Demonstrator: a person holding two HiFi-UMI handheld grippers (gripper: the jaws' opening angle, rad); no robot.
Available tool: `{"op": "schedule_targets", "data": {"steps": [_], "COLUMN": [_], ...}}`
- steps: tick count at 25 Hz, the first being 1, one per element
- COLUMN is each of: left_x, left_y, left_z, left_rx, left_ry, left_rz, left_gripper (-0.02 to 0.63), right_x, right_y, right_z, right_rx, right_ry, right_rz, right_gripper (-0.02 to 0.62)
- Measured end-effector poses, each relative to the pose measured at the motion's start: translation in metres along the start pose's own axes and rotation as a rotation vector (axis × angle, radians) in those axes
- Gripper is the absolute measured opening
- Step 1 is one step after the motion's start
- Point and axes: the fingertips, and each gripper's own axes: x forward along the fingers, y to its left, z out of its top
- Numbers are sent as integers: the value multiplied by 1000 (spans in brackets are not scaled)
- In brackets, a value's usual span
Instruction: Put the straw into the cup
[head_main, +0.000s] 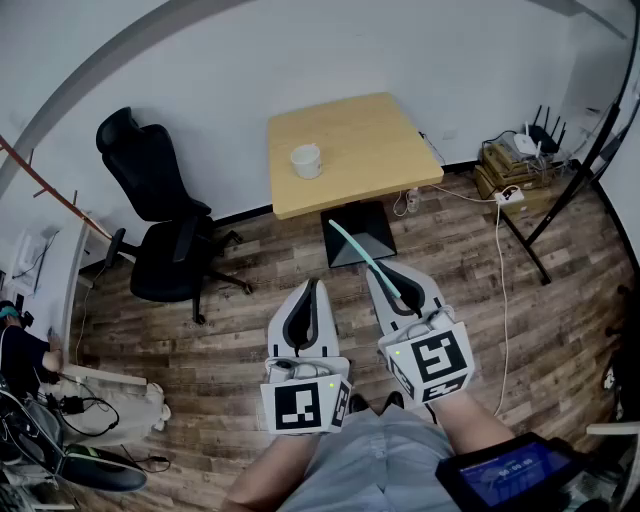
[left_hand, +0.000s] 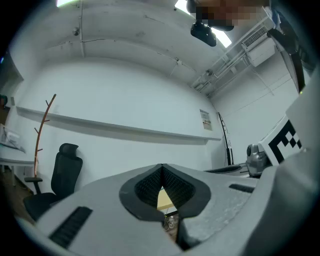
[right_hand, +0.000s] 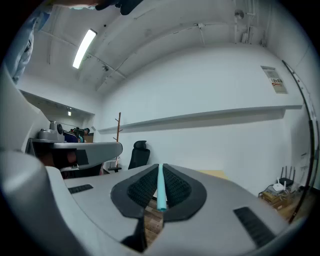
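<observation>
A white cup stands on the left part of a square wooden table across the room, well ahead of both grippers. My right gripper is shut on a pale teal straw. The straw sticks out forward and to the left past the jaws, over the floor. In the right gripper view the straw runs up between the dark pads to the jaw tips. My left gripper hovers beside it, shut with nothing in it. A sliver of the table shows through its jaws.
A black office chair stands left of the table on the wood floor. The table's black base lies just beyond the straw's tip. Boxes with a router, cables and a black stand crowd the right. A person's legs show below.
</observation>
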Motion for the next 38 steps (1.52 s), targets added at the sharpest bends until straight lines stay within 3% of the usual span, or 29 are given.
{"op": "schedule_targets", "data": {"steps": [22, 28, 38], "left_x": [18, 55, 148], "left_y": [-20, 3, 86], "left_z": [-23, -45, -63], "left_rx": [-18, -37, -59], "left_ry": [30, 59, 78], "left_rz": [34, 21, -24], "left_gripper": [-3, -3, -3], "right_x": [-6, 36, 154], "right_y": [-34, -49, -69], "right_z": [-26, -39, -28], "right_rx": [44, 87, 92], "right_ry": [26, 34, 42], "right_rz": [14, 7, -26], "right_gripper": [23, 23, 23]}}
